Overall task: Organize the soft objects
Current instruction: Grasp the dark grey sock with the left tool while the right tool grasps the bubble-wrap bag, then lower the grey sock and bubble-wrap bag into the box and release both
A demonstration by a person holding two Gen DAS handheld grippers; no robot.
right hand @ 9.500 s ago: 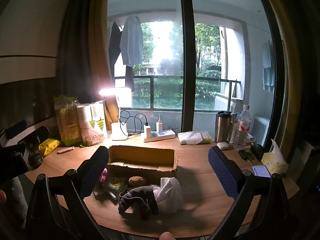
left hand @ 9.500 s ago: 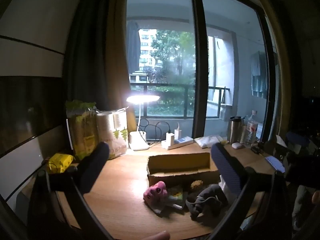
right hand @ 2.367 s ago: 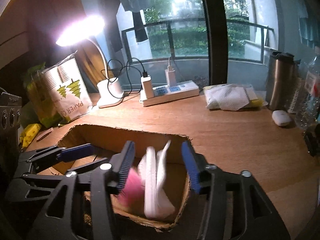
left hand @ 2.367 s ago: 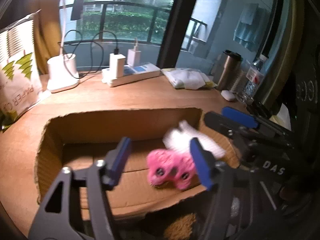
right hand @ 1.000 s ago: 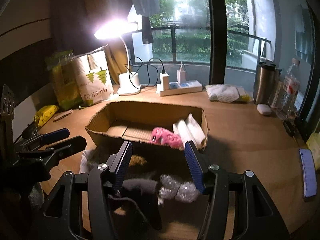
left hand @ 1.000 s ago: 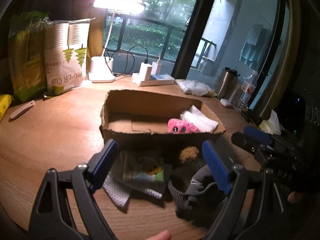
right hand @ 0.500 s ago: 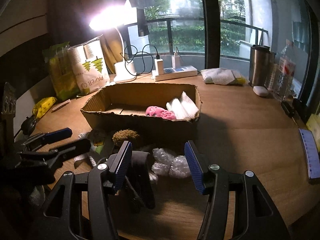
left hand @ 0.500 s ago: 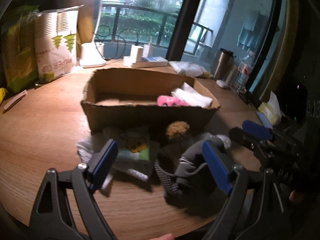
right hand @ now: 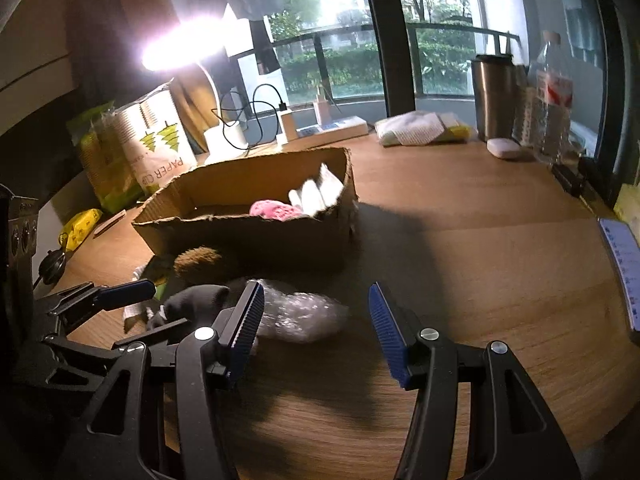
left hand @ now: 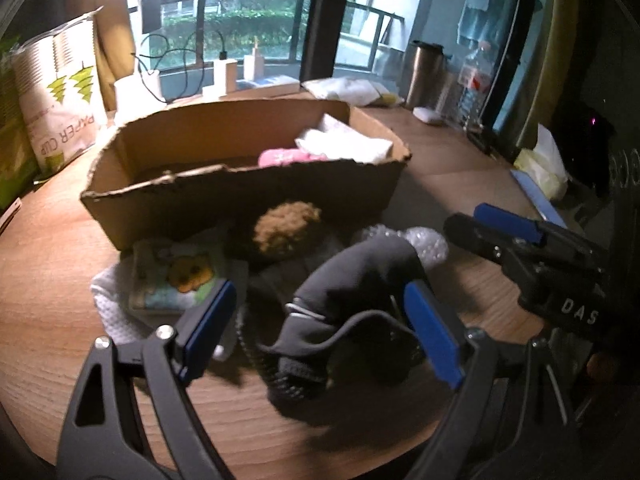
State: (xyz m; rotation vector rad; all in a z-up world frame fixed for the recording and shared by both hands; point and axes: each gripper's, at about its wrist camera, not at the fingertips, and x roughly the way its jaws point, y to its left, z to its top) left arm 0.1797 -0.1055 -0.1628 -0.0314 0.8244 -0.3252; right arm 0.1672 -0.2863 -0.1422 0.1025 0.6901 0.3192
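On a wooden bench (right hand: 480, 240), the left hand-held gripper (left hand: 320, 332) hangs with its blue pads spread wide on either side of a dark grey sock (left hand: 352, 280) lying in front of the cardboard box (left hand: 248, 200), not pinching it. The right hand-held gripper (right hand: 316, 324) is likewise spread apart, holding nothing, with a crumpled piece of bubble wrap (right hand: 300, 314) just beyond its left pad, also in front of the box. A pink soft toy (right hand: 276, 210) and a folded white cloth (right hand: 316, 192) lie inside the box at its right end. A brown fuzzy ball (left hand: 286, 226) rests against the box's front wall, beside a small printed pack (left hand: 176, 276) on white cloth.
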